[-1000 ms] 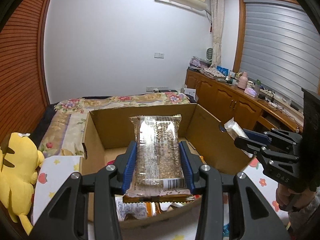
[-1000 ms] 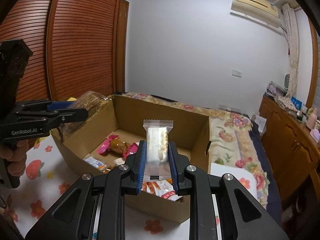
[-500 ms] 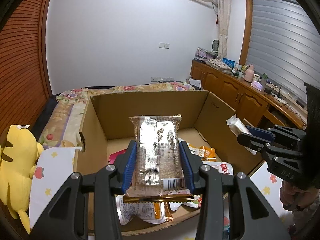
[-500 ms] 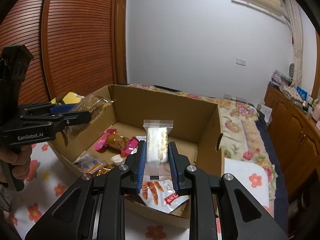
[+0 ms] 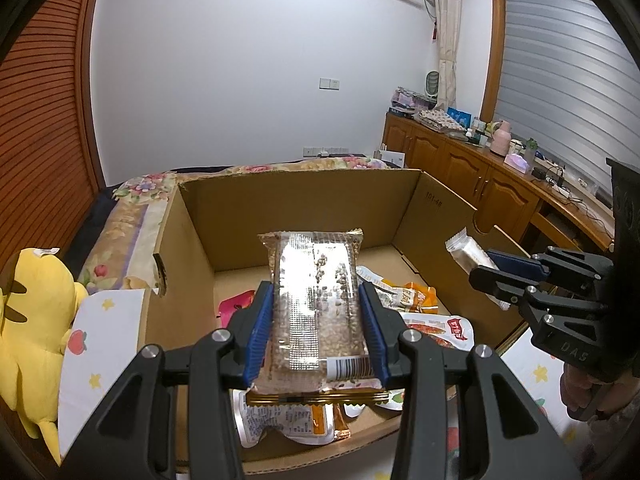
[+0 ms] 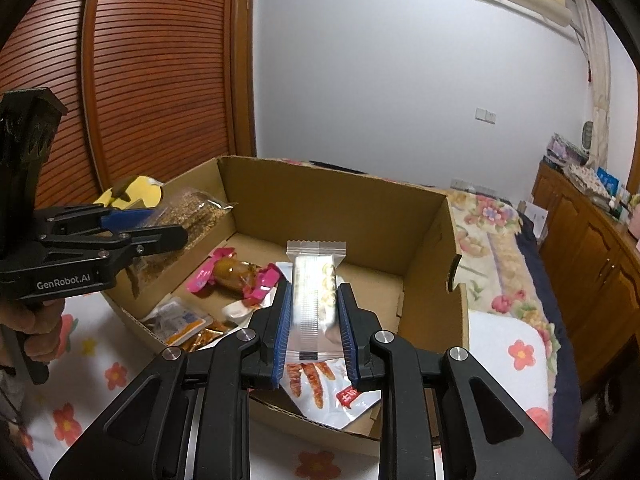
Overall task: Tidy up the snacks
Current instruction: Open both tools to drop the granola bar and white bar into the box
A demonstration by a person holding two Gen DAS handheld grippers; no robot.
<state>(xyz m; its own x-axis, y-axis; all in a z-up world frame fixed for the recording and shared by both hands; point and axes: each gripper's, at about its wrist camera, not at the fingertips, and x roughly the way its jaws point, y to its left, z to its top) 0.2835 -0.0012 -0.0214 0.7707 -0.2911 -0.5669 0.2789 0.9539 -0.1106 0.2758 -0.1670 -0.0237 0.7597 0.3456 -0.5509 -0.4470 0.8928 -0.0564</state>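
An open cardboard box [image 5: 292, 204] stands on the flowered bedspread, with several snack packets loose on its floor. My left gripper [image 5: 315, 300] is shut on a clear packet of brown grain bar [image 5: 316, 264], held lengthwise above the box's near left part. My right gripper [image 6: 313, 292] is shut on a narrow white snack bar [image 6: 316, 264] above the box's near right part. Each gripper shows in the other's view: the right gripper [image 5: 500, 276] with its white bar [image 5: 466, 252], the left gripper [image 6: 160, 232] with its grain packet [image 6: 192, 208].
In the box lie a pink-wrapped snack [image 6: 236, 272], orange packets [image 6: 188, 320] and a white pouch with red print [image 6: 328, 384]. A yellow plush toy [image 5: 32, 320] sits left of the box. Wooden cabinets [image 5: 480, 176] line the right wall. A hand [image 6: 36, 316] grips the left tool.
Both grippers have sunk a little and tipped down toward the box, so more of its floor and snacks shows. Both grips are unchanged.
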